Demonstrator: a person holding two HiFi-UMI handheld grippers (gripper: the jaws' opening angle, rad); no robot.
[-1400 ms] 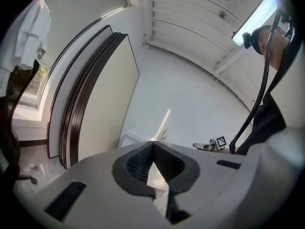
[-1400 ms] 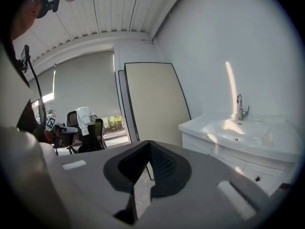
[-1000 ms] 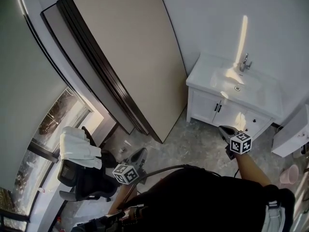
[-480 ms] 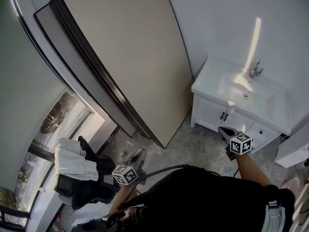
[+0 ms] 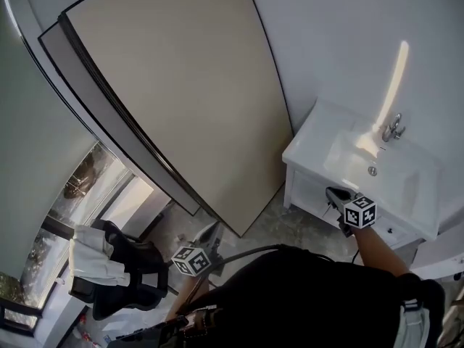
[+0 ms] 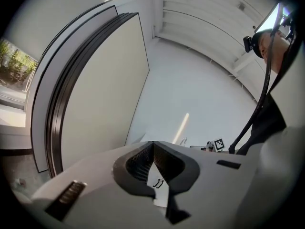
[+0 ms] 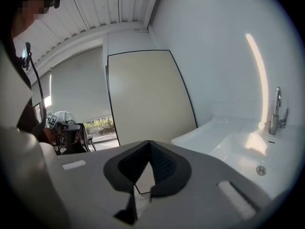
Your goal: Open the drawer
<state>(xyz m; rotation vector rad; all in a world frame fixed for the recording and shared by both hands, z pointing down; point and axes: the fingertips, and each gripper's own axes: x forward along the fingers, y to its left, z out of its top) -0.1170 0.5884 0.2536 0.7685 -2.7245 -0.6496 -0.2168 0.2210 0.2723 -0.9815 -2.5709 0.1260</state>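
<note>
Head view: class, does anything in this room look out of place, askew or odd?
Yes. Several large beige flat panels stand stacked on the floor, seemingly leaning against the wall beside the white sink cabinet rather than fitted. A white cloth is draped loosely over the black office chair.

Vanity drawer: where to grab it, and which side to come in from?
Grip the small dark pull on the vanity front, beside the right gripper. Come straight at the front face: the panel looks flush, so only the pull offers a hold. Its shape is too small to tell.
</note>
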